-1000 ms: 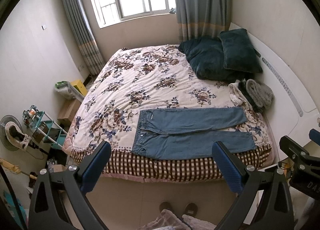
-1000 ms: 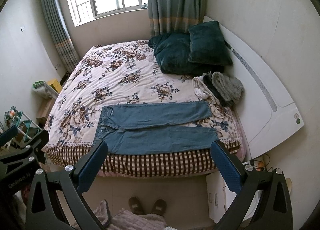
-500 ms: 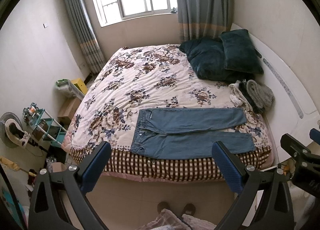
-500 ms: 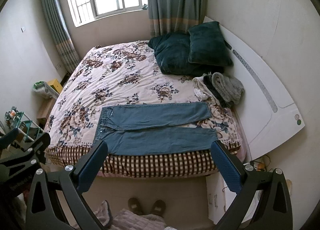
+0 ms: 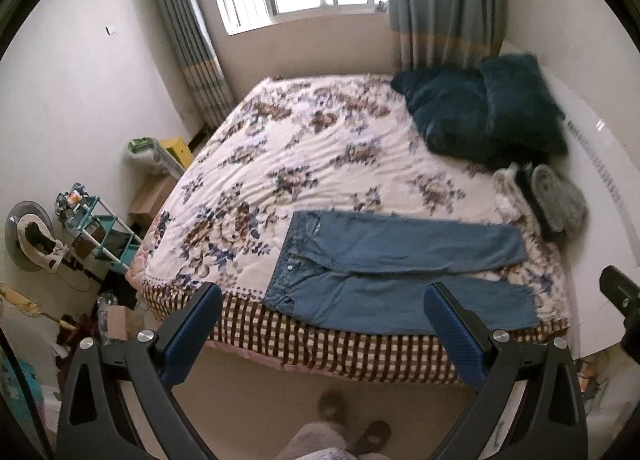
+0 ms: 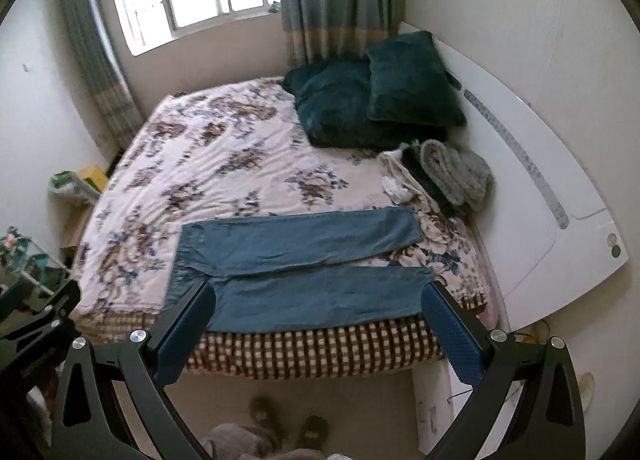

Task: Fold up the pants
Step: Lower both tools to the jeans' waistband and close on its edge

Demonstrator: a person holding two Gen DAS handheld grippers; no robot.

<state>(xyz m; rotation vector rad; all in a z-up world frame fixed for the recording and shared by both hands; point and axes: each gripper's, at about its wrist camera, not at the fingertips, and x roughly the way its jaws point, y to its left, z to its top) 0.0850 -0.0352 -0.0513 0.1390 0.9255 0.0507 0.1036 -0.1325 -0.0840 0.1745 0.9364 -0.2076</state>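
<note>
Blue jeans (image 5: pixel 384 280) lie flat along the near edge of the floral bed (image 5: pixel 304 163), waistband to the left, both legs stretched right and slightly spread. They also show in the right wrist view (image 6: pixel 304 268). My left gripper (image 5: pixel 324 320) is open and empty, held in the air in front of the bed edge, apart from the jeans. My right gripper (image 6: pixel 320 316) is open and empty too, in front of the near leg. The left gripper's body shows at the left edge of the right wrist view (image 6: pixel 36 316).
Two dark teal pillows (image 6: pixel 372 95) and a pile of grey and white clothes (image 6: pixel 444 175) lie by the white headboard (image 6: pixel 540 187). A shelf rack (image 5: pixel 96 227), fan and boxes stand left of the bed. My feet in slippers (image 6: pixel 288 420) stand on the floor.
Both grippers have moved closer to the bed and tilted; the jeans now sit larger and lower in both views. Both stay open. The jeans have not moved.
</note>
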